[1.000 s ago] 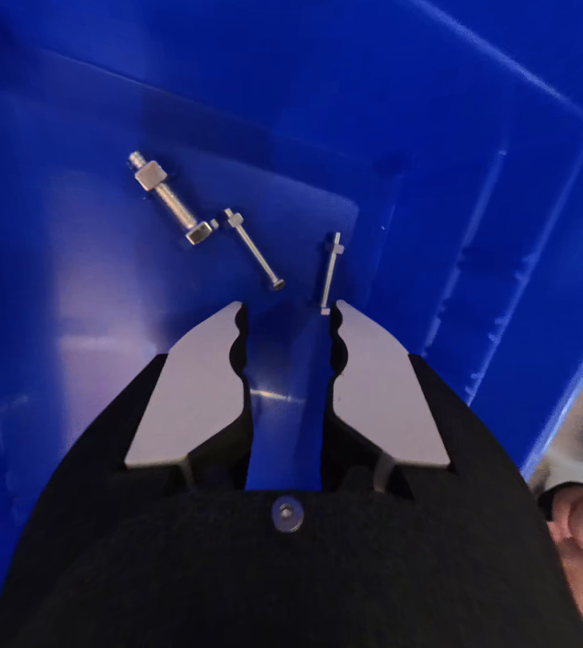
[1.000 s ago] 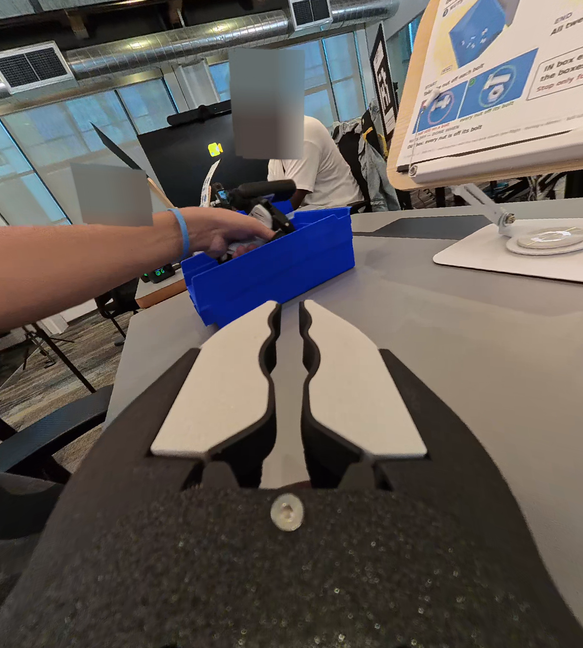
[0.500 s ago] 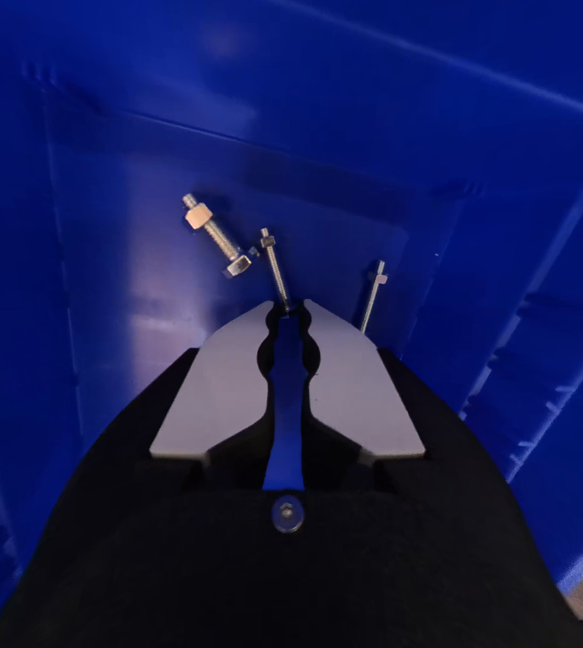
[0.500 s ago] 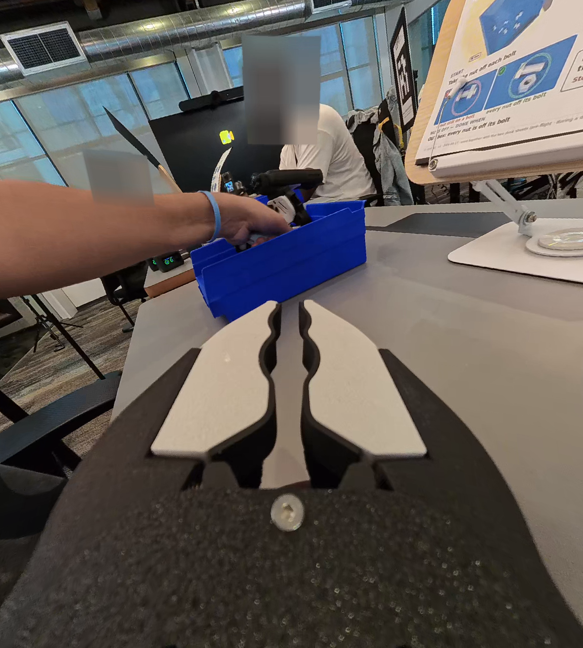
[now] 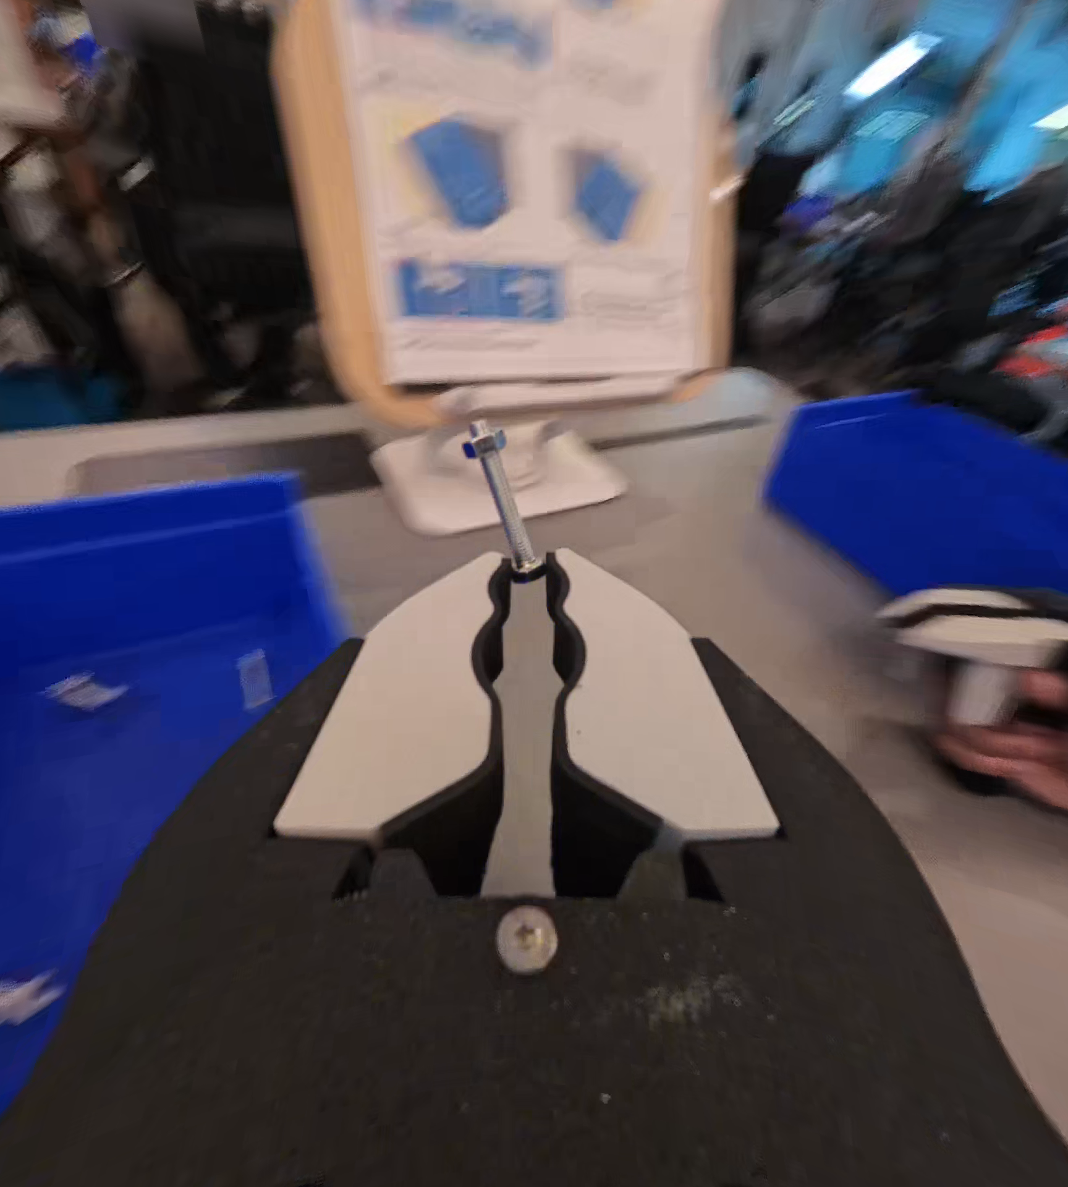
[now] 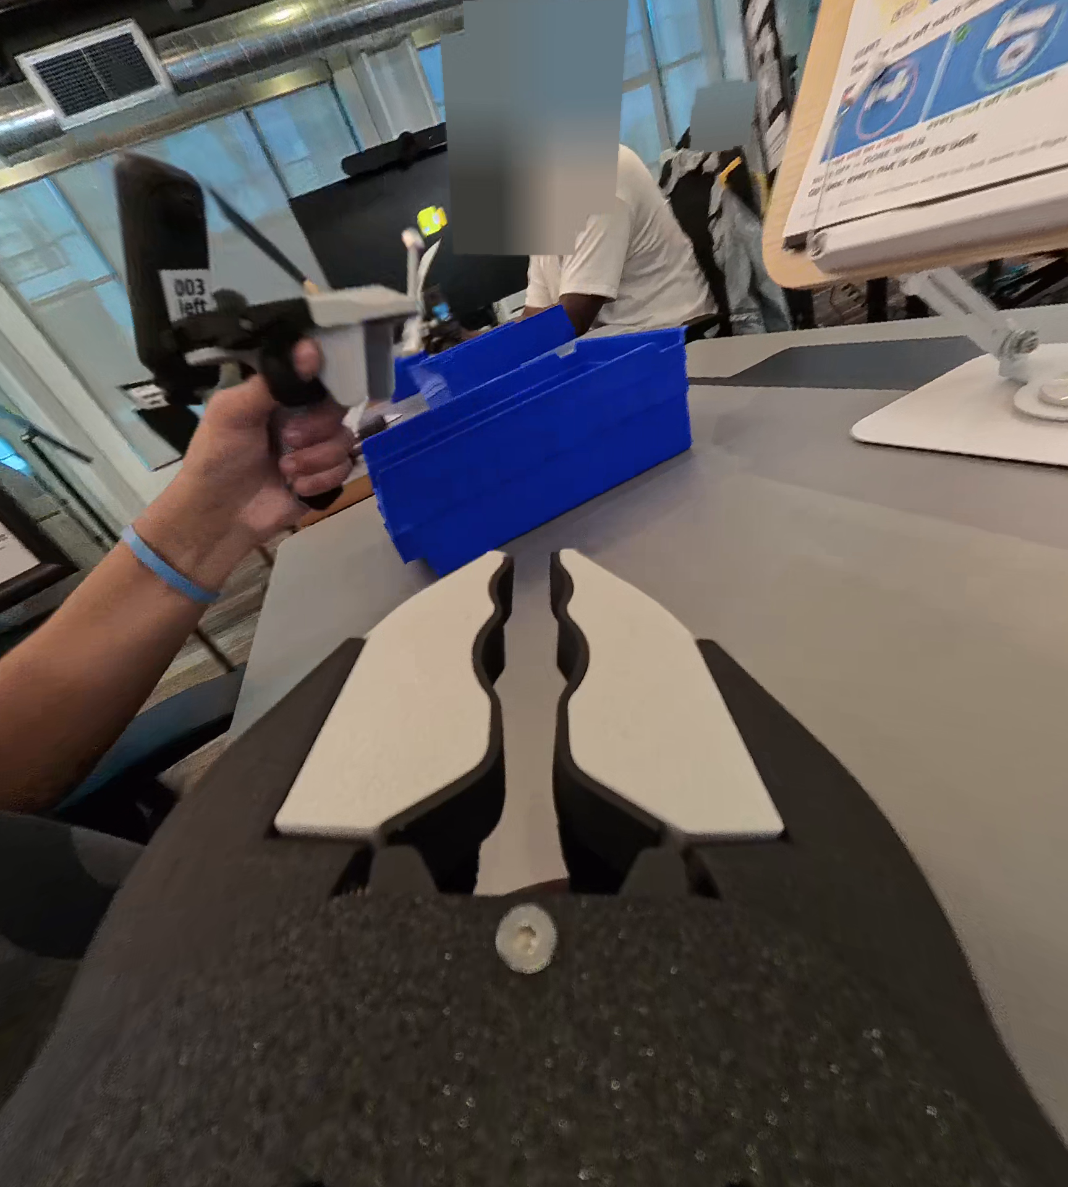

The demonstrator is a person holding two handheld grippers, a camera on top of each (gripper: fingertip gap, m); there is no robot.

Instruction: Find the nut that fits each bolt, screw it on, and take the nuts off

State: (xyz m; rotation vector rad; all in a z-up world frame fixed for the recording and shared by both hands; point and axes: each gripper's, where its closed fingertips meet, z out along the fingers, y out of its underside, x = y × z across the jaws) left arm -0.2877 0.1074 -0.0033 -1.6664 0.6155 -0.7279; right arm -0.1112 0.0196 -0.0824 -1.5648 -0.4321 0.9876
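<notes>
My left gripper (image 5: 526,565) is shut on the head end of a thin silver bolt (image 5: 502,507). The bolt sticks up and forward from the fingertips, with a small nut (image 5: 484,443) near its far end. It is held in the air above the grey table (image 5: 679,514), outside the blue bin (image 5: 120,610) on the left. My right gripper (image 6: 530,562) is empty, its jaws nearly together, low over the table (image 6: 839,610). In the right wrist view a hand holds the left gripper (image 6: 300,347) raised beside the blue bin (image 6: 531,437).
A second blue bin (image 5: 923,488) stands at the right. An instruction board (image 5: 518,193) on a white stand (image 6: 1000,411) stands at the table's back. The right gripper and the hand holding it (image 5: 981,642) show at the right. People sit beyond the table. About 25 centimetres separates my left fingertips from my right.
My left gripper closed on the thin bolt inside the blue bin and lifted it out, swinging up to face the board. The right gripper stayed low over the table.
</notes>
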